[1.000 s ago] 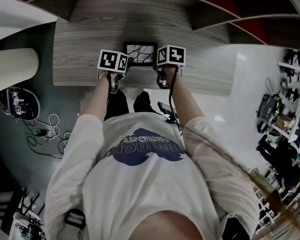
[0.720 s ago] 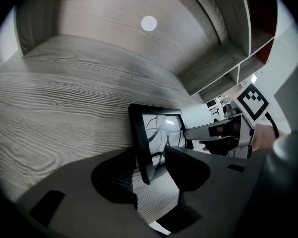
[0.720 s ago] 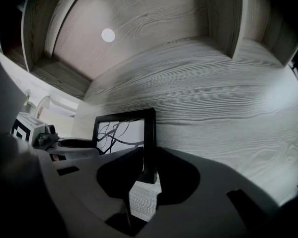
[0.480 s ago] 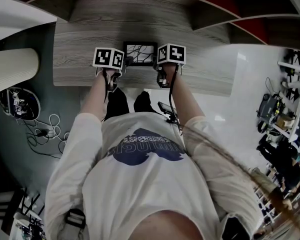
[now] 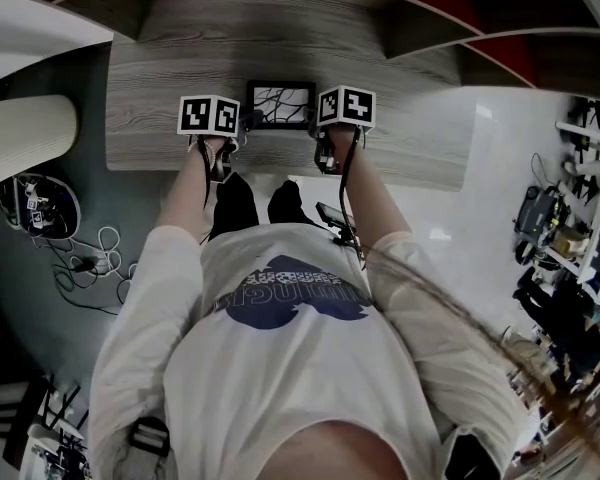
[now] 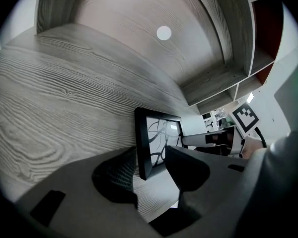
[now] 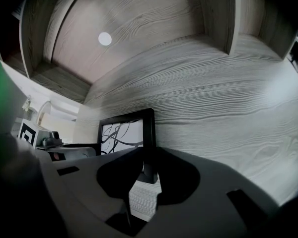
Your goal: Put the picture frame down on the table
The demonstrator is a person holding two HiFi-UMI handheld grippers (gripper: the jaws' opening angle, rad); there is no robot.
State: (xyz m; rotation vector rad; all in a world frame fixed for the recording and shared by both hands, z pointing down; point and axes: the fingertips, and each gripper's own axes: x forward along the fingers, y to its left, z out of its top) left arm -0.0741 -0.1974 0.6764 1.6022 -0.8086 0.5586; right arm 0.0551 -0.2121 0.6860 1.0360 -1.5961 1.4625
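- So, head view first: the picture frame [image 5: 280,105] is sitting near the front edge of the grey wood-grain table [image 5: 160,118], with the left gripper [image 5: 220,118] at its left side and the right gripper [image 5: 338,110] at its right. From up here the marker cubes are covering the jaws, so this angle isn't telling me anything about the grip. It's the only view that's showing the person's pale T-shirt [image 5: 290,368] and the cables [image 5: 90,258] lying on the floor.
- Left gripper view: the left gripper [image 6: 151,177] is showing its jaws properly here. They're standing apart with the frame's black left edge between them, and a gap is showing beside the frame, so they're not squeezing it. The picture frame [image 6: 141,143] is standing on its lower edge rather than lying flat, and its bottom corner is looking like it's down on the table [image 6: 54,108]. One jaw is showing a ribbed pad. The picture itself is white with dark branching lines.
- Right gripper view: the right gripper [image 7: 148,180] is clamping the frame's right edge, one matte dark jaw in front and one behind. The picture frame [image 7: 149,133] is looking thin, square-cornered and black, and the table [image 7: 228,108] grain is running in long wavy streaks.
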